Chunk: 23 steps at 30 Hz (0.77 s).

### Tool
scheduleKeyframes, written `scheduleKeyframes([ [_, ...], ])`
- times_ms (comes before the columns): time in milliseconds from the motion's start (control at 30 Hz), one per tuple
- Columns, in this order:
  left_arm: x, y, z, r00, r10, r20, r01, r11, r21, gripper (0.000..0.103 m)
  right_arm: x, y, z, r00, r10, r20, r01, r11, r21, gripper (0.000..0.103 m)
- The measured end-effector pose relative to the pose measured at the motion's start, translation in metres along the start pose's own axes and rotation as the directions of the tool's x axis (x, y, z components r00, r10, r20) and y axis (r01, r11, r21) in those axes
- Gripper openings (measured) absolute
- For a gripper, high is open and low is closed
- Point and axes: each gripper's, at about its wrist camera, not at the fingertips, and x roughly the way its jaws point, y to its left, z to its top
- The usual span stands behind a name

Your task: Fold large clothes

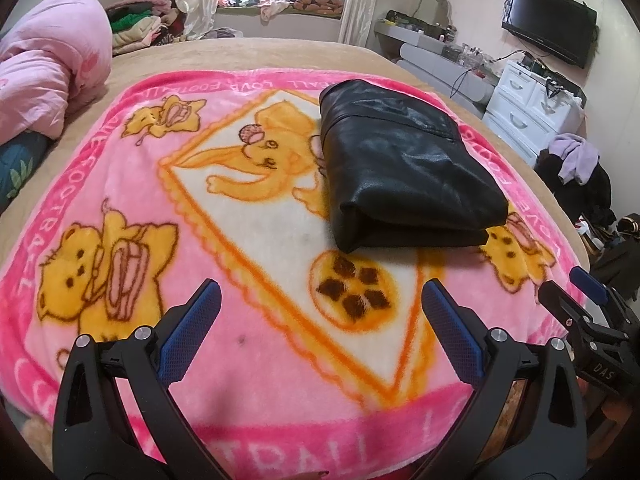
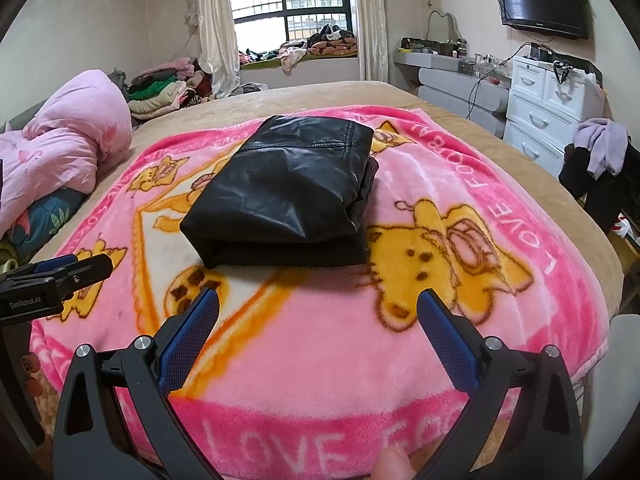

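Observation:
A black leather garment (image 1: 404, 168) lies folded into a thick rectangle on the pink cartoon blanket (image 1: 200, 220) that covers the bed. In the right wrist view the garment (image 2: 288, 192) sits in the middle of the blanket (image 2: 420, 340). My left gripper (image 1: 320, 300) is open and empty, held above the blanket short of the garment. My right gripper (image 2: 318, 308) is open and empty, also short of the garment's near edge. The right gripper shows at the right edge of the left wrist view (image 1: 580, 296), and the left gripper shows at the left edge of the right wrist view (image 2: 72, 268).
A pink quilt (image 2: 64, 148) is bunched at the bed's left side. Stacked clothes (image 2: 164, 92) lie beyond it. White drawers (image 2: 544, 116), a grey dresser and a wall TV (image 2: 540, 0) stand on the right. Clothes hang over a chair (image 2: 600, 160) by the bed.

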Motion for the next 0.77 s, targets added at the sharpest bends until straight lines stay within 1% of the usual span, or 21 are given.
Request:
scheduleKeyframes([
  [67,0.001,0.000,0.000,1.000,0.005,-0.004,-0.005,1.000,0.006,0.094,0.000,0.000,0.000,1.000,-0.002,-0.001,0.002,1.000,0.001,0.099],
  [167,0.005,0.000,-0.002,0.999,0.032,-0.017,-0.031,0.999,0.020,0.094,0.000,0.000,-0.001,1.000,-0.004,-0.002,0.004,1.000,0.001,0.099],
  [300,0.009,0.004,-0.003,0.999,0.005,-0.042,-0.005,1.000,-0.002,0.094,-0.002,-0.005,-0.004,1.000,-0.020,-0.003,0.020,1.000,0.013,0.099],
  [367,0.011,0.008,-0.001,0.999,0.007,-0.049,-0.007,1.000,-0.006,0.094,-0.004,-0.013,-0.005,0.999,-0.034,0.002,0.034,0.999,0.038,0.099],
  [467,0.017,0.022,0.004,0.997,0.043,-0.059,-0.045,0.998,-0.035,0.094,-0.010,-0.045,-0.007,0.998,-0.061,0.010,0.059,0.990,0.124,0.098],
  [533,0.025,0.044,0.011,0.993,0.088,-0.082,-0.095,0.992,-0.078,0.094,-0.015,-0.080,-0.008,0.993,-0.118,0.016,0.113,0.975,0.189,0.098],
  [567,0.032,0.064,0.017,0.986,0.131,-0.103,-0.141,0.985,-0.101,0.094,-0.018,-0.105,-0.010,0.987,-0.161,0.016,0.153,0.962,0.224,0.098],
  [600,0.036,0.079,0.021,0.980,0.163,-0.116,-0.176,0.978,-0.114,0.094,-0.020,-0.130,-0.013,0.976,-0.216,0.010,0.206,0.944,0.258,0.098],
  [633,0.041,0.096,0.026,0.973,0.196,-0.125,-0.211,0.969,-0.125,0.094,-0.023,-0.168,-0.018,0.953,-0.304,-0.008,0.292,0.906,0.308,0.098],
  [667,0.048,0.122,0.032,0.960,0.242,-0.139,-0.261,0.955,-0.144,0.094,-0.026,-0.198,-0.023,0.931,-0.365,-0.028,0.352,0.871,0.344,0.098],
  [700,0.052,0.140,0.036,0.949,0.275,-0.156,-0.299,0.941,-0.157,0.094,-0.028,-0.231,-0.030,0.900,-0.433,-0.055,0.420,0.823,0.384,0.098],
  [733,0.057,0.167,0.042,0.928,0.329,-0.173,-0.358,0.917,-0.175,0.094,-0.030,-0.266,-0.039,0.863,-0.497,-0.095,0.487,0.765,0.421,0.098],
  [767,0.061,0.194,0.047,0.906,0.381,-0.184,-0.412,0.891,-0.188,0.094,-0.032,-0.314,-0.052,0.806,-0.564,-0.178,0.574,0.673,0.467,0.098],
])
